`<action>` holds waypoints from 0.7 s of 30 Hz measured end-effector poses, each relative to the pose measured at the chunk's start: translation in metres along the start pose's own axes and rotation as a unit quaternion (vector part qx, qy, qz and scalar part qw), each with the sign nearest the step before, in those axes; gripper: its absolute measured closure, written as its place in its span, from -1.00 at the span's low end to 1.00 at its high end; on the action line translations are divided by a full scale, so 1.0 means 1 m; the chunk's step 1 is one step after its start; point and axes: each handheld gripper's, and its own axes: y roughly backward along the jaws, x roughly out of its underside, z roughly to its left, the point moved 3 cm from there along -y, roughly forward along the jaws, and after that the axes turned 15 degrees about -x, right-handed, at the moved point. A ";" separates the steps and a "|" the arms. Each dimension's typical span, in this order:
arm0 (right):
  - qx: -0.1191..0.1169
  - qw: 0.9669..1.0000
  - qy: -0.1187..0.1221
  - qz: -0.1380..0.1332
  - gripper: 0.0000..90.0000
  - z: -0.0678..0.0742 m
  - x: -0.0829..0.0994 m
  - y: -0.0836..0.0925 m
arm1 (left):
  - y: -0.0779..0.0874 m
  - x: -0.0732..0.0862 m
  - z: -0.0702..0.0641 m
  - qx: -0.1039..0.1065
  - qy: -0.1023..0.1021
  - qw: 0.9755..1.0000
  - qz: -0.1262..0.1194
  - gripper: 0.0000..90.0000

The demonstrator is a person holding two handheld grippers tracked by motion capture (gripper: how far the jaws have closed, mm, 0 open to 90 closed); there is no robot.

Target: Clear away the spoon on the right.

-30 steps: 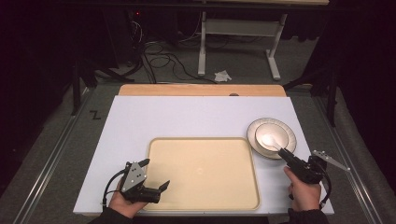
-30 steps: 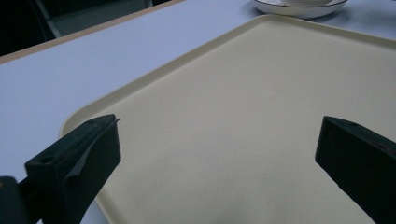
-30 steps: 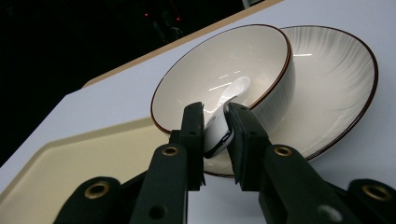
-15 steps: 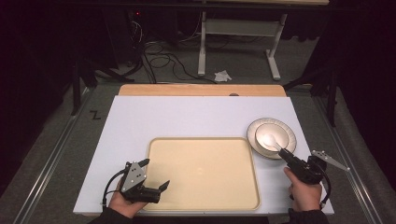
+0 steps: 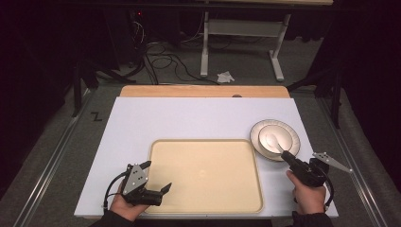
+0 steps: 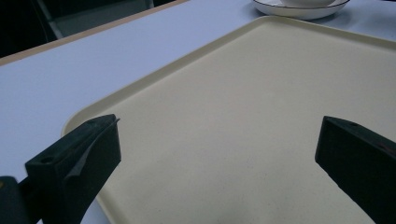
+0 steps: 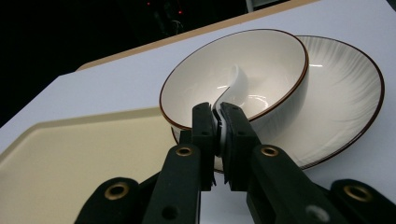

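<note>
Cream plastic tray (image 5: 208,177) lies bare at lower centre, the left gripper (image 6: 219,154) hovering wide open over its near-left corner. At right, the right gripper (image 7: 218,122) has just been closing and pinches the white ceramic spoon (image 7: 232,86) resting in the brown-rimmed bowl (image 7: 280,60) on its plate (image 7: 348,93); open white desk (image 5: 189,118) lies beyond.

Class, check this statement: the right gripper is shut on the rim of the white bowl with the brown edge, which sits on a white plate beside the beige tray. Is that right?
Not quite. The right gripper is shut on the handle of the white ceramic spoon lying in the white bowl with the brown edge, not on the bowl's rim; the right gripper view shows it. The bowl does sit on the white plate beside the beige tray.
</note>
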 end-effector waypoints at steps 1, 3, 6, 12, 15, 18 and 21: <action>0.002 1.000 0.005 -0.001 0.93 0.001 0.000 0.000 | 0.000 0.000 0.000 0.000 0.000 1.000 0.000 -0.98; 0.002 1.000 0.010 -0.003 0.93 0.002 -0.001 0.000 | 0.000 0.000 0.000 0.000 0.000 1.000 0.000 -0.98; 0.001 1.000 0.016 -0.007 0.93 0.003 -0.001 0.001 | 0.000 0.000 0.000 0.001 0.002 1.000 -0.001 -0.98; 0.004 0.999 0.036 -0.012 0.93 0.005 -0.002 0.003 | 0.001 0.000 0.000 0.000 0.002 1.000 -0.002 -0.98; 0.004 0.999 0.048 -0.017 0.93 0.007 -0.003 0.004 | 0.001 -0.001 0.000 0.001 0.003 1.000 -0.003 -0.98; 0.003 0.998 0.055 -0.023 0.93 0.008 -0.004 0.007 | 0.001 -0.001 0.000 0.003 0.005 1.000 -0.004 -0.98; 0.003 0.997 0.068 -0.030 0.93 0.009 -0.004 0.008 | 0.001 -0.001 0.001 0.002 0.005 1.000 -0.004 -0.98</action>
